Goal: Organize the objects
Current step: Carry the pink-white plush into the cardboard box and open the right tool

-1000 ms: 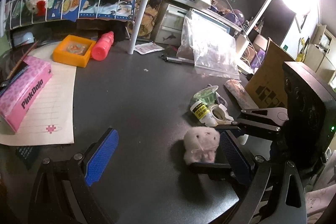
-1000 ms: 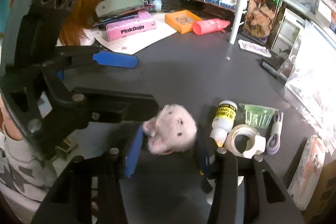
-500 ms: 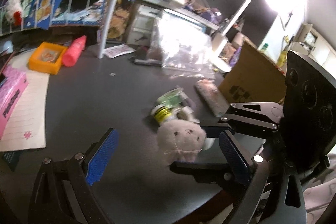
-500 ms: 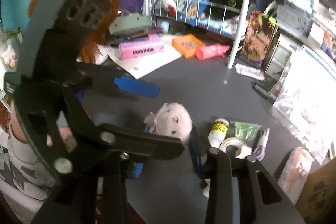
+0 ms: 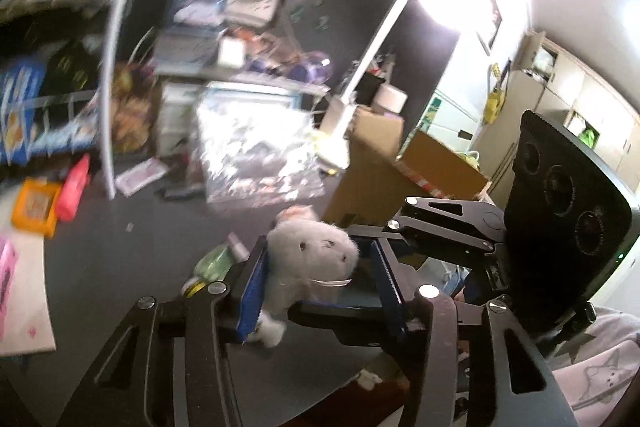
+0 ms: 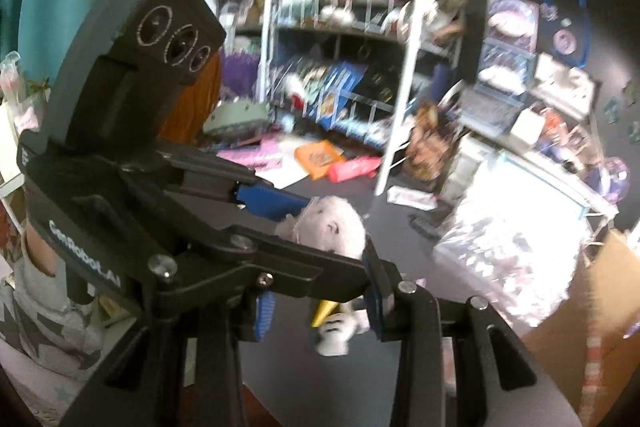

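Note:
A small pale plush hamster (image 5: 310, 259) hangs in the air above the dark table (image 5: 120, 251). My left gripper (image 5: 316, 287) has its blue pads closed in on the plush's sides. In the right wrist view the plush (image 6: 332, 227) sits between my right gripper's (image 6: 320, 303) pads too, with the left gripper crossing in front. Both grippers hold the same toy. Both views are blurred by motion.
Below on the table lie a green cup (image 5: 214, 261), an orange box (image 5: 36, 207), a pink bottle (image 5: 74, 183) and a clear plastic bag (image 5: 256, 155). A cardboard box (image 5: 404, 171) stands at the right. A white wire rack (image 6: 360, 75) stands behind.
The plush has been lifted off the table by the right gripper. My left gripper has closed from wide open onto it. Both cameras have tilted up.

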### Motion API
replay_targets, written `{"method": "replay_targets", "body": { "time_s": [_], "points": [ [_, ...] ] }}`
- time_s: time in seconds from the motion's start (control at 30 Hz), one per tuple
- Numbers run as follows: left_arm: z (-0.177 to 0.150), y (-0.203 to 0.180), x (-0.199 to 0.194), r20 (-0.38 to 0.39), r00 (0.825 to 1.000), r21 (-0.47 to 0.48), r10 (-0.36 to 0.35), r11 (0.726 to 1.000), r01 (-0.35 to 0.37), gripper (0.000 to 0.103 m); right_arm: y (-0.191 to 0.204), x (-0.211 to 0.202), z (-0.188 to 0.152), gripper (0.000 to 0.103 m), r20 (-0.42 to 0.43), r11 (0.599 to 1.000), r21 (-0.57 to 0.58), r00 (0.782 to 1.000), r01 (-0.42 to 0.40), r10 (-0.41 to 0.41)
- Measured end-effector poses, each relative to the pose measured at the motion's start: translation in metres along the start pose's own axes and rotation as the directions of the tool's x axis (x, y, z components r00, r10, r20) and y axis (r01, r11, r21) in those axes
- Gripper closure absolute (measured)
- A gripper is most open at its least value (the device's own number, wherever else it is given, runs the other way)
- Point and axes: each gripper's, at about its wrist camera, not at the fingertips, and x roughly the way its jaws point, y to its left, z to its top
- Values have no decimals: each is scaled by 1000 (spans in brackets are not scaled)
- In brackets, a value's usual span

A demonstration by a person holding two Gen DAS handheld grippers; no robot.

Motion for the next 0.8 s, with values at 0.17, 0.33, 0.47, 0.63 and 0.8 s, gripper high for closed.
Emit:
{"method": "replay_targets", "body": {
  "time_s": [0.17,0.33,0.47,0.63,0.8],
  "points": [
    [28,-41,11,6,1000,83,9,996,-10,60,-26,-39,3,69,56,999,13,997,50,-51],
    [56,-80,39,-18,1000,154,-6,988,8,61,-60,-77,1,69,92,993,58,990,102,-107],
    [74,-105,65,-52,998,194,-36,980,46,62,-88,-100,-4,69,99,984,105,983,141,-151],
    [92,-128,106,-122,989,207,-81,973,105,62,-124,-117,-14,69,78,968,164,976,190,-205],
    [98,-135,147,-204,973,183,-109,972,147,62,-160,-120,-30,69,13,946,241,974,215,-225]
  ]
}}
